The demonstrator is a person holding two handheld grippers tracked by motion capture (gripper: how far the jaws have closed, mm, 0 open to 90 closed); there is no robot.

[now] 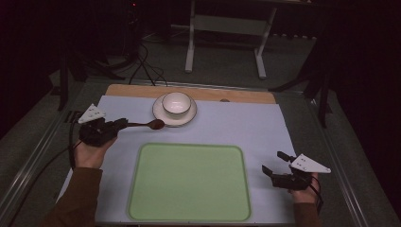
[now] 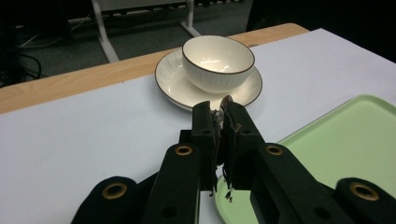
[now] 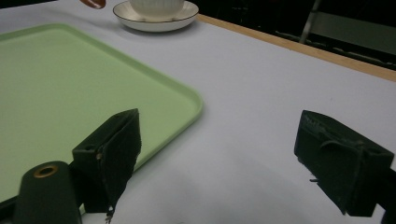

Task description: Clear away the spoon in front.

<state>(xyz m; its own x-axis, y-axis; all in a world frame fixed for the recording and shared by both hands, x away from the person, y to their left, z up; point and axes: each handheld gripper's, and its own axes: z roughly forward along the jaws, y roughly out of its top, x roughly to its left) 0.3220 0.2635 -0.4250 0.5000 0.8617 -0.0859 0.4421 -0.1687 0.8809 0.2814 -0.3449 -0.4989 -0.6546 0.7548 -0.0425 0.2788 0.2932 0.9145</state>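
High view: left claw [image 1: 122, 124] clamped on spoon [image 1: 147, 125]; right claw [image 1: 275, 162] wide, empty.

Two handheld tools, both black. The left tool [image 1: 124, 124] and the right tool [image 1: 274, 162] each carry a pale grey three-cornered plate on top, dotted with small holes. A dark cable trails from the left one. Seen close, the jaws are blocky with ribbed dark pads, their arms fitted with brass-coloured ringed rivets. The person wears long brown sleeves [image 1: 78, 198].
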